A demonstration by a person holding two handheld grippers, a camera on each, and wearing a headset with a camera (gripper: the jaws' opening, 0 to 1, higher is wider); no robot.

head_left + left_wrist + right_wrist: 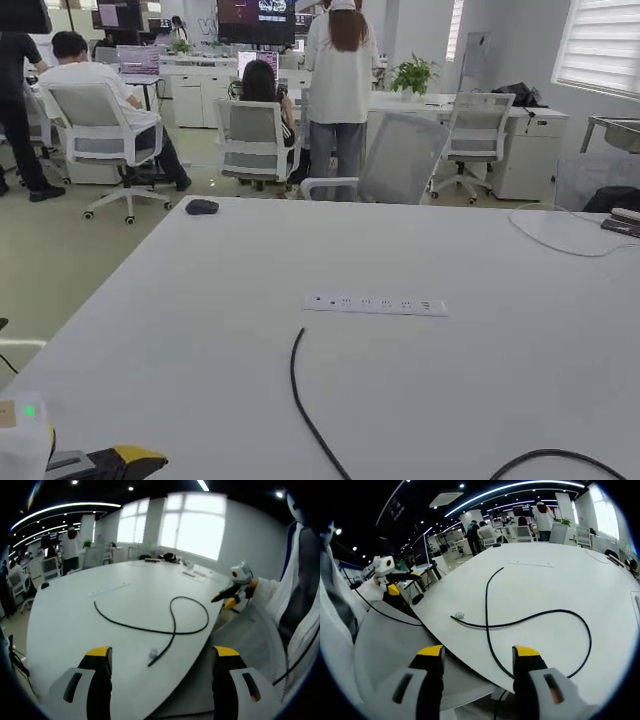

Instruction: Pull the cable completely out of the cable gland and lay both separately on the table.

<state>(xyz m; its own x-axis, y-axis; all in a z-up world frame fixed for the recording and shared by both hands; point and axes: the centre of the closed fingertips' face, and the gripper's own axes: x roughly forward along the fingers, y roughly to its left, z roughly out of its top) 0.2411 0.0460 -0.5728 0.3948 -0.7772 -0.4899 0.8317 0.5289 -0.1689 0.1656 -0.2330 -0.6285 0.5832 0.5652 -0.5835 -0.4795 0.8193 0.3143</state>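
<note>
A long black cable [300,390] lies in a loose loop on the white table [450,380]. Near one cable end sits the small grey cable gland [153,653], close to the table's near edge; it appears again as the gland [459,615] in the right gripper view, threaded on the cable [520,620]. My left gripper [162,655] is open and empty, held off the table edge short of the gland. The right gripper [477,652] is also open and empty, below the edge near the cable's loop [172,615]. A yellow-tipped gripper [140,462] pokes in at the bottom left.
A flush power strip [375,305] sits mid-table and a dark mouse [201,207] at the far left edge. A thin white cable [560,240] curls at the far right. Office chairs [400,160] and people stand beyond the table.
</note>
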